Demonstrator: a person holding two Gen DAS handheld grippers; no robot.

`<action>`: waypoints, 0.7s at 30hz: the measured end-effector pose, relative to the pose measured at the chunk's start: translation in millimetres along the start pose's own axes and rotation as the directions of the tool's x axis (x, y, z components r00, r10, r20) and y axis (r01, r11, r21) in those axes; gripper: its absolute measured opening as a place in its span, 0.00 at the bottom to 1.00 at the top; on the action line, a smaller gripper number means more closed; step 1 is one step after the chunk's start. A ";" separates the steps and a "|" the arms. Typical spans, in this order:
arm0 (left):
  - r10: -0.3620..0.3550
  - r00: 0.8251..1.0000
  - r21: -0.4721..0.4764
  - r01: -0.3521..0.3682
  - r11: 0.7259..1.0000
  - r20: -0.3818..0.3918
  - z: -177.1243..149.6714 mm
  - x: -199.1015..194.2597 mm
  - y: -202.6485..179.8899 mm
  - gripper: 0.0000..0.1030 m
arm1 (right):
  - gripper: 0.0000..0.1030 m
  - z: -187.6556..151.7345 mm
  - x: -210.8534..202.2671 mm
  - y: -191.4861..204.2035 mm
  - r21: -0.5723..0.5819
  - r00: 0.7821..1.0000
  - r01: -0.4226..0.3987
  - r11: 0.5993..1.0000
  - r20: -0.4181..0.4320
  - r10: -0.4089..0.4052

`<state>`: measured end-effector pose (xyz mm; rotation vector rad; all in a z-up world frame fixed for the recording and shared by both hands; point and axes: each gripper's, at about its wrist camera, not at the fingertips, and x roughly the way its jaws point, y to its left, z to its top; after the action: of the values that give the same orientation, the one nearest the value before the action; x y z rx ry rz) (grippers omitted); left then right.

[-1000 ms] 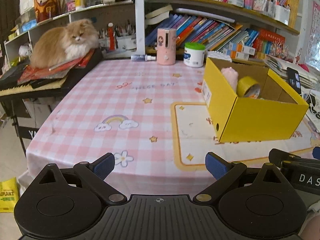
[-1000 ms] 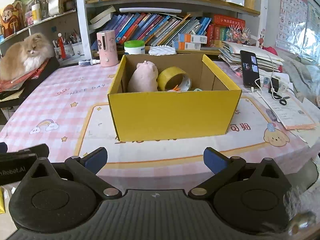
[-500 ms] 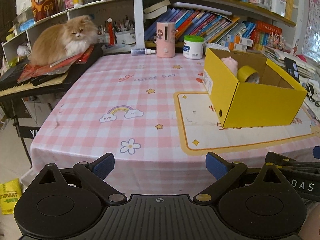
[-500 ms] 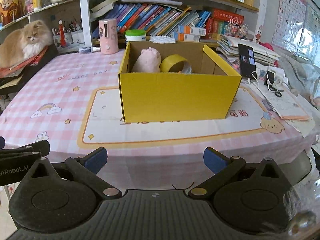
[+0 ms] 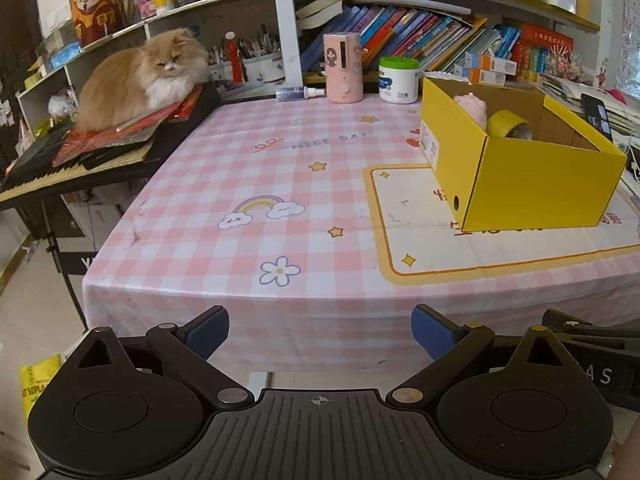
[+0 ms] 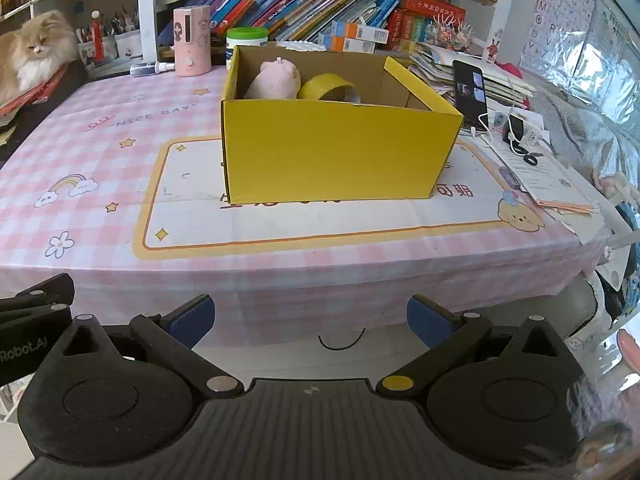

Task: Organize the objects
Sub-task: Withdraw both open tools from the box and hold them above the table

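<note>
— Jaws?
— Left gripper [image 5: 320, 330] and right gripper [image 6: 311, 318] both gape wide, empty.
— The cardboard box [image 6: 340, 152]?
— Ahead on the bench [image 6: 100, 152]; a soft pink toy [image 6: 276, 82] and glossy tape roll [image 6: 326, 86] half-hidden, perhaps more below.

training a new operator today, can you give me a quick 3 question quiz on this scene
1. True or false: the yellow box is empty.
2. Which sits beside the pink plush toy in the box? A) yellow tape roll B) phone C) spray bottle
3. Fill in: both the left gripper and right gripper are ____ and hold nothing.

Key: 1 false; 2 A; 3 open
</note>
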<state>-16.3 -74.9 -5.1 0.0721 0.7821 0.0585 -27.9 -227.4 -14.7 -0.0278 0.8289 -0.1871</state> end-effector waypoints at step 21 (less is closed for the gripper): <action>0.050 0.999 0.002 -0.050 0.999 0.003 -3.7 -7.2 0.6 0.96 | 1.00 -5.5 -13.7 2.3 -0.017 1.000 0.003 1.000 0.017 -0.002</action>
<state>-24.0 -74.7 -2.6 0.0937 0.7774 0.1049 -40.6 -222.5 -8.7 -0.0464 0.8134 -0.1820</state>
